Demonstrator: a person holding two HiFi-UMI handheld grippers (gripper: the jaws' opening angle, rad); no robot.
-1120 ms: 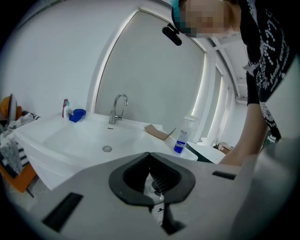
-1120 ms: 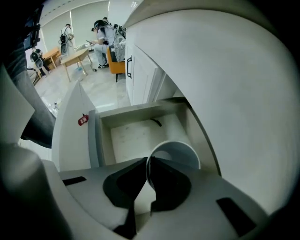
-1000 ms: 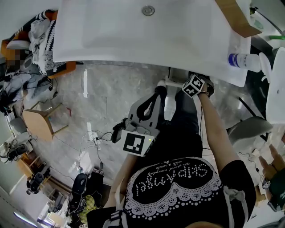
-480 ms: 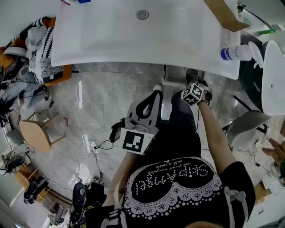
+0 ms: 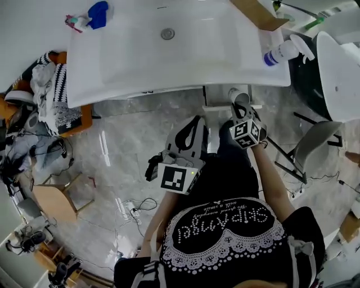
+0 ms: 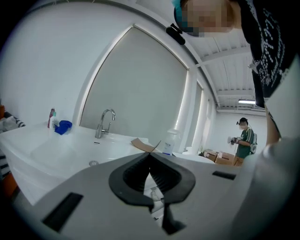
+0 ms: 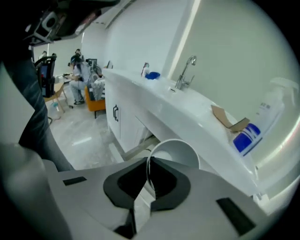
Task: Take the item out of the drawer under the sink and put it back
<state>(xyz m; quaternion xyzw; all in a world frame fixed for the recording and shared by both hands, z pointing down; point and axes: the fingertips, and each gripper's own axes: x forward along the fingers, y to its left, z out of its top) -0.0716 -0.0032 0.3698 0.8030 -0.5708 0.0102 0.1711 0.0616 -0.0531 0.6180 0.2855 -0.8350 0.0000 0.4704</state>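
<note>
A white paper cup (image 5: 238, 98) hangs just below the sink's front edge, over the open drawer (image 5: 216, 108). My right gripper (image 5: 241, 114) is shut on the cup's rim, one pad inside and one outside. In the right gripper view the cup (image 7: 177, 153) opens toward the camera, with the gripper (image 7: 149, 163) pinching its thin wall. My left gripper (image 5: 196, 122) is to the left of the drawer, shut and holding nothing. In the left gripper view the gripper's (image 6: 150, 158) tips touch as it points at the white sink (image 6: 56, 150).
On the sink counter are a spray bottle (image 5: 279, 54) with a blue label, a cardboard piece (image 5: 254, 13), a faucet (image 7: 184, 74) and a blue cloth (image 5: 99, 13). A white chair (image 5: 336, 67) is at right. An orange seat piled with clothes (image 5: 55, 90) and cables (image 5: 134, 209) lie at left.
My right gripper has risen from low in the drawer toward the sink's edge, and the cup has come into view in its jaws. The left gripper lifted slightly.
</note>
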